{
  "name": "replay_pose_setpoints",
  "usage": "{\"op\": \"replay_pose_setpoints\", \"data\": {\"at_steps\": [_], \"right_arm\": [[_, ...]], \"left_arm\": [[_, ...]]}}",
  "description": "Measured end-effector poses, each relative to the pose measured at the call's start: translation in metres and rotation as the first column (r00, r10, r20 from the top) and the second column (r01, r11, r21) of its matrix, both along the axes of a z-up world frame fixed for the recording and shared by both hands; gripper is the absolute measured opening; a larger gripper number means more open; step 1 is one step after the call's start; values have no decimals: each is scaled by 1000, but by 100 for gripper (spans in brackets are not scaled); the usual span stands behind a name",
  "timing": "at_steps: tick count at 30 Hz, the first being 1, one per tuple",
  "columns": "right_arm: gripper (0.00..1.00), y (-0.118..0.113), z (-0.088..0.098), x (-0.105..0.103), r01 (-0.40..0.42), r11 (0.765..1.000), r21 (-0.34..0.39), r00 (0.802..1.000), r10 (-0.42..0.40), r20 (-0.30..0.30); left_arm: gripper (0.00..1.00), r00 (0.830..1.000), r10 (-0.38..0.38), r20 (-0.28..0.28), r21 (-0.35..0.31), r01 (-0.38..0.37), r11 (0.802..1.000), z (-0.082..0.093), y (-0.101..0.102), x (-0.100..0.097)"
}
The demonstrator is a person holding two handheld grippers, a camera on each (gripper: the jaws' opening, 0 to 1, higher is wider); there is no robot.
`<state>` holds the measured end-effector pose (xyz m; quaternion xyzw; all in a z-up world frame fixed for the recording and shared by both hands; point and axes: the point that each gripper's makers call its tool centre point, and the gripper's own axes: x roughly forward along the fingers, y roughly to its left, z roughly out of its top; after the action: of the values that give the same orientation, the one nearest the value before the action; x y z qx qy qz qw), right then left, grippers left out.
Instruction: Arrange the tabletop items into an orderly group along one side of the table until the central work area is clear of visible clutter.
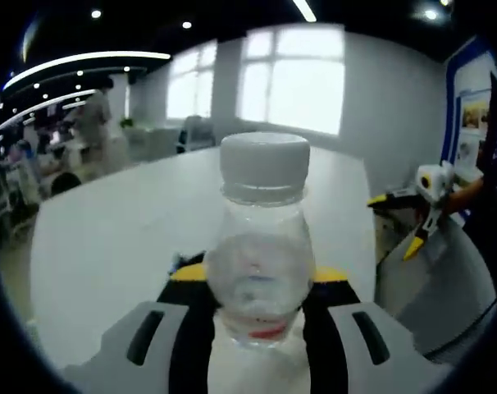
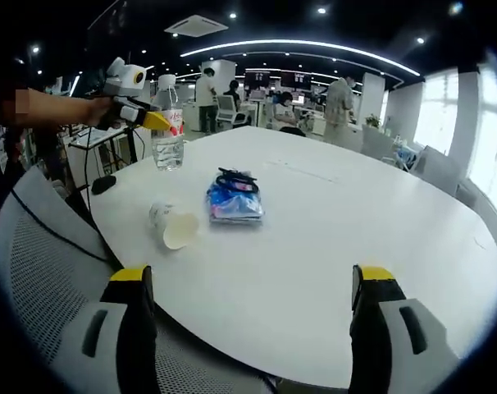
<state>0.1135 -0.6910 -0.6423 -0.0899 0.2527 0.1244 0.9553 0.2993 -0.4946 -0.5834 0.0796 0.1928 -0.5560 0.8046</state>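
The clear plastic bottle (image 1: pixel 261 246), white-capped and nearly empty, stands upright between the left gripper (image 1: pixel 261 328) fingers, which are closed narrow on its lower body. In the right gripper view that bottle (image 2: pixel 167 131) is at the far left edge of the round white worktop (image 2: pixel 355 238), its base at or just above the surface; I cannot tell which.

To do this step well, I judge the bottle should be set down square on its base close to that edge, and the fingers spread only once it stands steady, since a light bottle tips easily.

By count: one bottle, one paper cup (image 2: pixel 173 227) lying on its side near the near-left edge, and one blue packet (image 2: pixel 234 201) with a dark cord on top, just beside the cup toward the middle.

The right gripper (image 2: pixel 253 320) hangs over the near edge, fingers wide apart and holding nothing.
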Motion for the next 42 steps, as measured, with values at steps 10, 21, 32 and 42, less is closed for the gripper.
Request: {"op": "replay_pose_setpoints", "data": {"at_steps": [10, 21, 32, 42], "right_arm": [[100, 0, 0, 0, 1, 1000, -1, 1000, -1, 0], [100, -1, -1, -1, 1, 1000, -9, 1000, -1, -4], [100, 0, -3, -2, -3, 1000, -14, 1000, 3, -18], [100, 0, -4, -3, -9, 1000, -28, 1000, 8, -26]], "left_arm": [[39, 993, 114, -8, 39, -114, 993, -25, 19, 28], [39, 979, 202, -13, 74, -200, 977, -45, 31, 44], [39, 946, 324, -25, 94, -321, 943, -66, 45, 71], [39, 888, 457, -44, 138, -448, 883, -92, 61, 88]]}}
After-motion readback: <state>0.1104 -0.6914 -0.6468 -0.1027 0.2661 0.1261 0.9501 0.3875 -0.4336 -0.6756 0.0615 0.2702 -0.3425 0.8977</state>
